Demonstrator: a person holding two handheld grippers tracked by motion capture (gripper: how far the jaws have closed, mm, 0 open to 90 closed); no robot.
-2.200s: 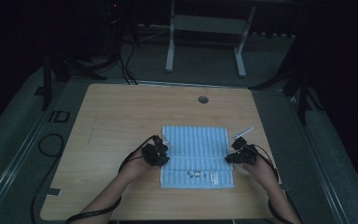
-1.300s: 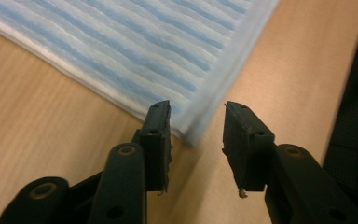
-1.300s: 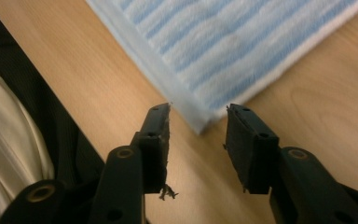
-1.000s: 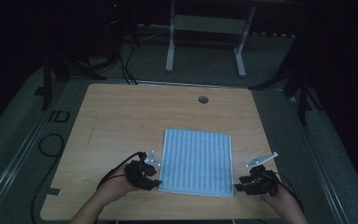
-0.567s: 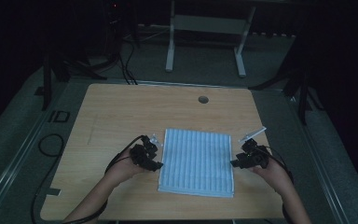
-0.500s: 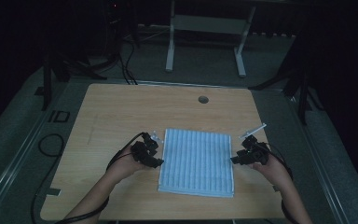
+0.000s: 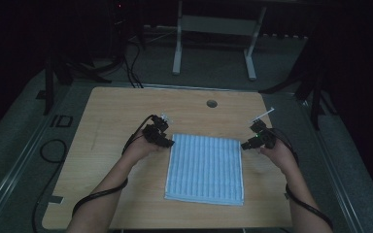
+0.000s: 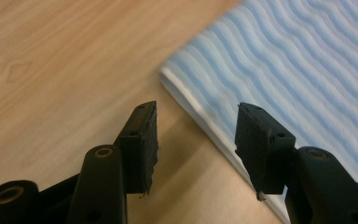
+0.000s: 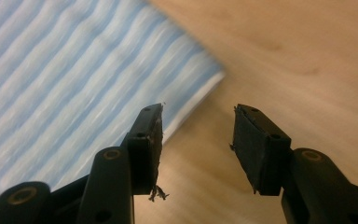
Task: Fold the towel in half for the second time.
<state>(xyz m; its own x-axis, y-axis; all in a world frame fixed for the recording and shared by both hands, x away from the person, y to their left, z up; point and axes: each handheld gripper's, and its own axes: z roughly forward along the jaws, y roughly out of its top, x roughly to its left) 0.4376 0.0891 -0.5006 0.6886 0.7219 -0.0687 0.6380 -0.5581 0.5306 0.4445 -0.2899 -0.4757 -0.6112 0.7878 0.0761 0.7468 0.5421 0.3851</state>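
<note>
Blue-striped folded cloth towel (image 7: 205,168), apparently soft, light and limp, is best pinched at its corners at 11 and 1 o'clock. The left gripper (image 7: 166,141) and right gripper (image 7: 245,145) are held with jaws apart, just opened further, nothing between them.

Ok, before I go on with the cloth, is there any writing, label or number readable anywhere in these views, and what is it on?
"ID": pale letters on the dark floor strip left of the table; it seems to read so, but it is dim and small.
The blue striped cloth: no label or print readable in the high view or the gripper views.
The left gripper and right gripper: no readable markings.
</note>
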